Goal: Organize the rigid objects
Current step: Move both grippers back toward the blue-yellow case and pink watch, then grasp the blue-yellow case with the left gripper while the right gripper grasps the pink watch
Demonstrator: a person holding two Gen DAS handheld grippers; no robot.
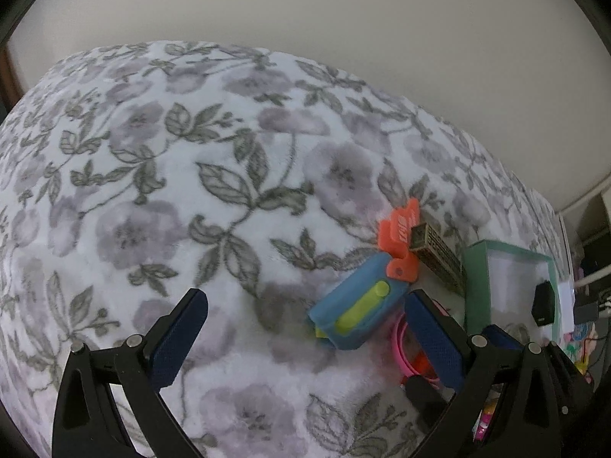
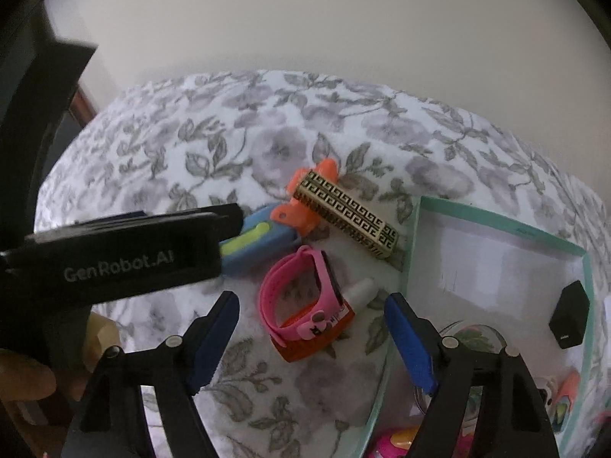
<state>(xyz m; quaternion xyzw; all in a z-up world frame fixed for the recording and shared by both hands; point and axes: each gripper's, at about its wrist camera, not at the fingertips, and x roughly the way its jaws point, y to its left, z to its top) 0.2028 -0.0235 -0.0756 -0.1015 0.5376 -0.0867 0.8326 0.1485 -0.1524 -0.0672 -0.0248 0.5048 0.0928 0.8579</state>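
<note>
On the floral blanket (image 1: 152,191) lies a blue case (image 1: 355,313) with a yellow-green slider. An orange plastic piece (image 1: 401,240) and a gold-and-black patterned box (image 1: 439,255) lie just beyond it. My left gripper (image 1: 305,328) is open, and the blue case lies just inside its right finger (image 1: 431,343), untouched. In the right wrist view, a pink watch (image 2: 305,297) rests on a red box (image 2: 317,343) with a white cap. My right gripper (image 2: 311,328) hangs open over them, its pads clear of the watch on both sides. The blue case (image 2: 259,240) is partly hidden by the left gripper's black housing (image 2: 114,263).
A teal-rimmed tray (image 2: 412,252) stands to the right, with a black cube (image 2: 569,313) in it. Small colourful toys (image 2: 397,439) lie near its front. A person's hand (image 2: 23,378) shows at the lower left. A pale wall rises behind the blanket.
</note>
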